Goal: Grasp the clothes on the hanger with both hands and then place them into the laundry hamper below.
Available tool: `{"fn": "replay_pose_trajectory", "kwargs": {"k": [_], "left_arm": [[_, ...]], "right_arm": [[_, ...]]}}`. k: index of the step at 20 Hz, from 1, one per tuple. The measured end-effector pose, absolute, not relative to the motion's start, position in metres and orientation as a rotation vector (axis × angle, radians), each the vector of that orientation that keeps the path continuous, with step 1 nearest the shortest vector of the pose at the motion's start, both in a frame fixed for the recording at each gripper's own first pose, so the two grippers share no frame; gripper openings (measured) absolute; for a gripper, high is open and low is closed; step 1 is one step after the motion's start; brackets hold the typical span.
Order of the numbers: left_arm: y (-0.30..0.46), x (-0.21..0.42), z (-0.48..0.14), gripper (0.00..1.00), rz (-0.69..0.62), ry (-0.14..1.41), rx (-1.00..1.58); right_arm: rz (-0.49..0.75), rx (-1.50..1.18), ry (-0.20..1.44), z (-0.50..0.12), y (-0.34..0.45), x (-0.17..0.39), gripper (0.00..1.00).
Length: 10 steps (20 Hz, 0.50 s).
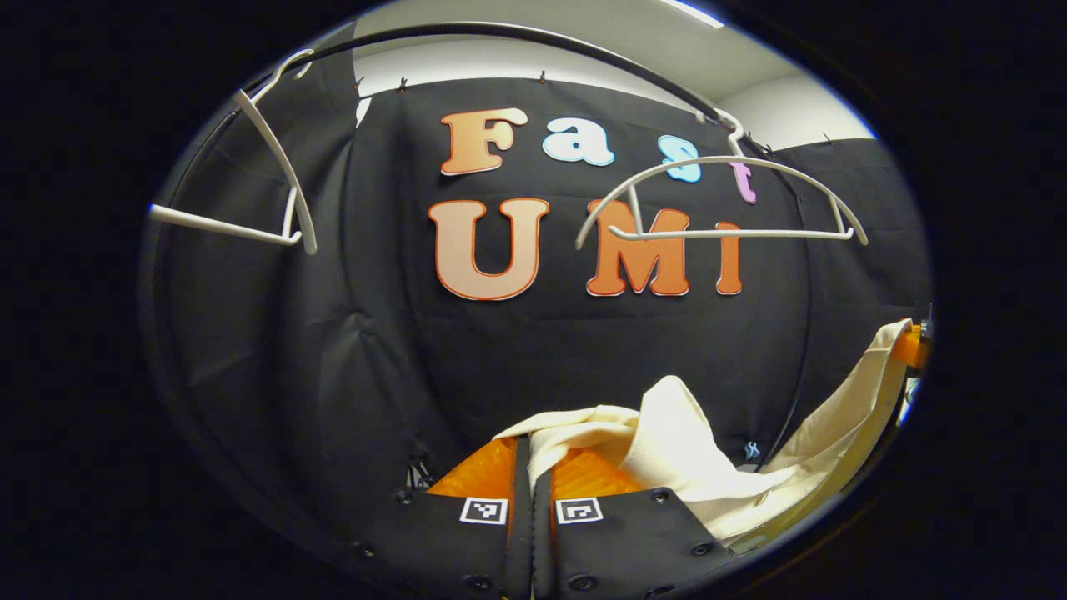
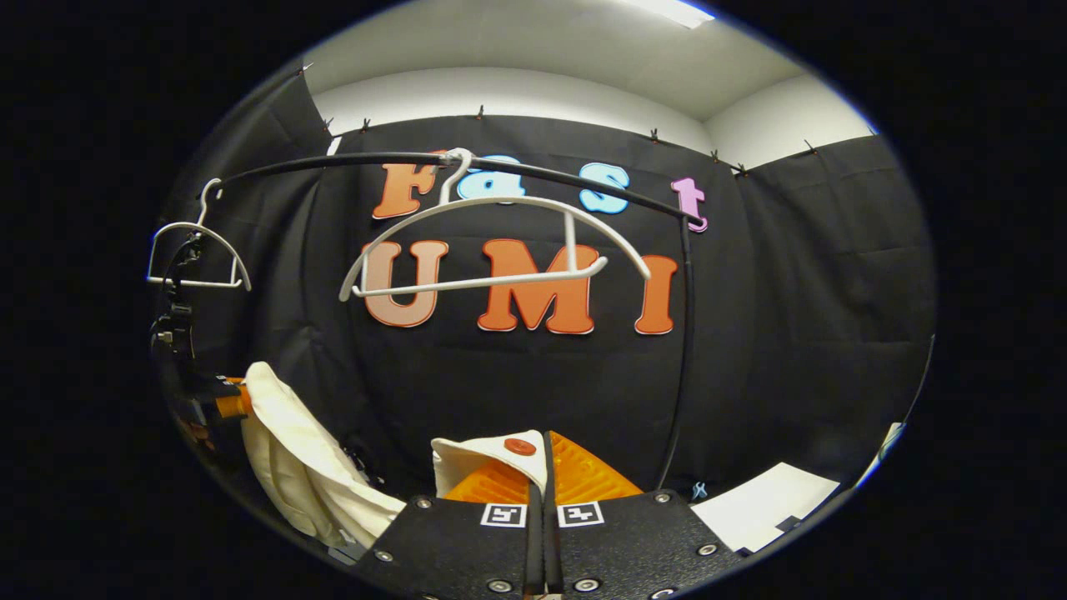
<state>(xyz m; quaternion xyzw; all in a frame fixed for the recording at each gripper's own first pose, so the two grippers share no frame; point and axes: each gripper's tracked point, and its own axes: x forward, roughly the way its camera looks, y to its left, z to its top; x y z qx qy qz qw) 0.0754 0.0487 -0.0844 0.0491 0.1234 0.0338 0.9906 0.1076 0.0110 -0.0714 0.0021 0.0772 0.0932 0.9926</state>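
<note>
Left gripper view: left gripper [image 1: 531, 467] & right gripper [image 2: 543, 467] both pinched narrow on cream garment [image 1: 683, 467], thin edge grips, could slip out w/ any tug before hamper.

Your left gripper view looks forward and slightly upward along its own fingers [image 1: 575, 479] toward the booth's back wall, from low under the black rail [image 1: 533, 37]. Your right gripper view faces the same wall from a similar height, set a little farther back (the rail [image 2: 533, 171] sits lower in it). Both share the rail and the two white hangers: near hanger [image 1: 721, 196] [image 2: 492, 242], far hanger [image 1: 267, 175] [image 2: 196, 254].
</note>
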Motion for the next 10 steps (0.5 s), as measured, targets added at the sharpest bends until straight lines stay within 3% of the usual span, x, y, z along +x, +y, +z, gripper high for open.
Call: {"fn": "replay_pose_trajectory", "kwargs": {"k": [10], "left_arm": [[-0.031, 0.035, -0.183, 0.08, -0.091, 0.457, 0.075]], "right_arm": [[0.288, 0.076, 0.406, -0.183, 0.065, 0.072, 0.0]]}}
